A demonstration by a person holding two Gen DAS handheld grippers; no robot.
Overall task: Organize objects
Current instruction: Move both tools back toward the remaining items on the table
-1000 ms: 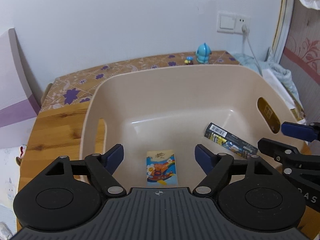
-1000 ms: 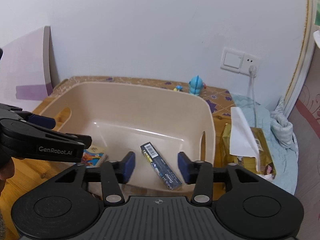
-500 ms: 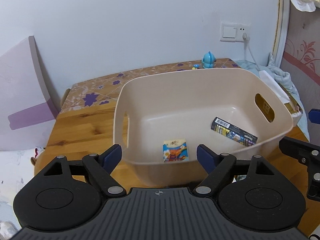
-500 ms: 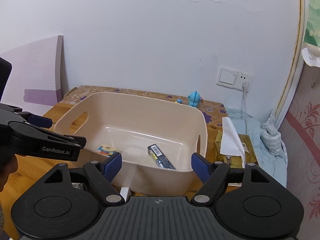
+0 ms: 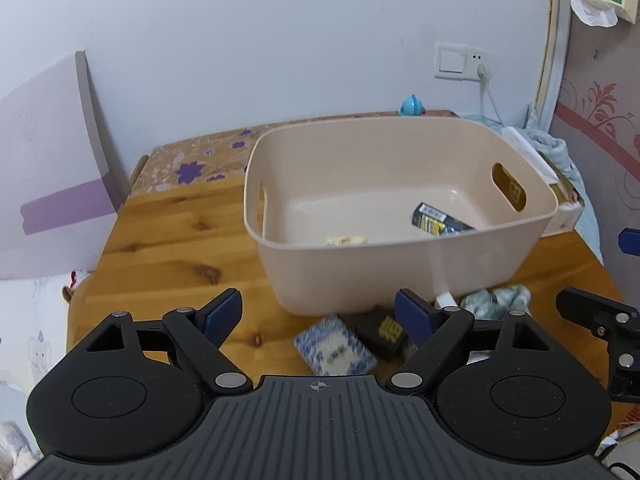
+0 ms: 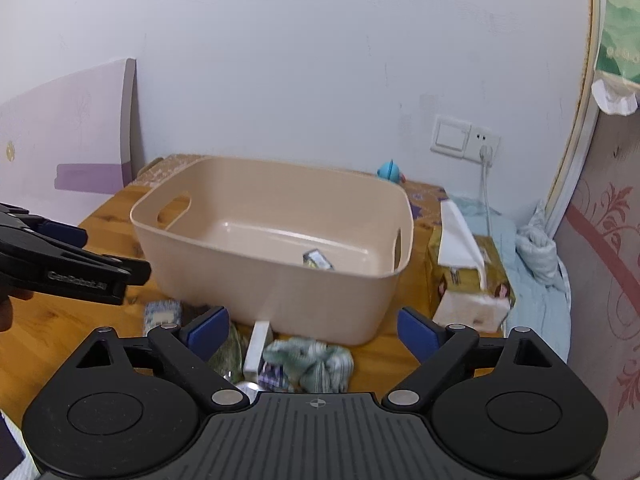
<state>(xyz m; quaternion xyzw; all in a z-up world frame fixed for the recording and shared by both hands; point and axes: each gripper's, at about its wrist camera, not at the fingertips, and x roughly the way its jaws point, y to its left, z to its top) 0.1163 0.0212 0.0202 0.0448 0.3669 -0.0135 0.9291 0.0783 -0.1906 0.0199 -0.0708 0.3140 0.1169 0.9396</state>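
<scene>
The left tool (image 5: 318, 310) stood wide open above the wooden tabletop (image 5: 168, 248), holding nothing, its blue-padded fingers apart over a soft blue-and-white patterned pad (image 5: 335, 346) and a dark pouch with yellow print (image 5: 382, 330). The right tool (image 6: 312, 326) was equally wide open and empty, hovering over a crumpled green-striped cloth (image 6: 310, 362) and a slim white box (image 6: 256, 344). At 12 o'clock from both sat the smooth beige plastic basket (image 5: 400, 272) with cut-out handles; inside lay a dark printed packet (image 5: 438, 220) at its 3 o'clock side and a small flat card (image 5: 346, 241) near the front wall.
</scene>
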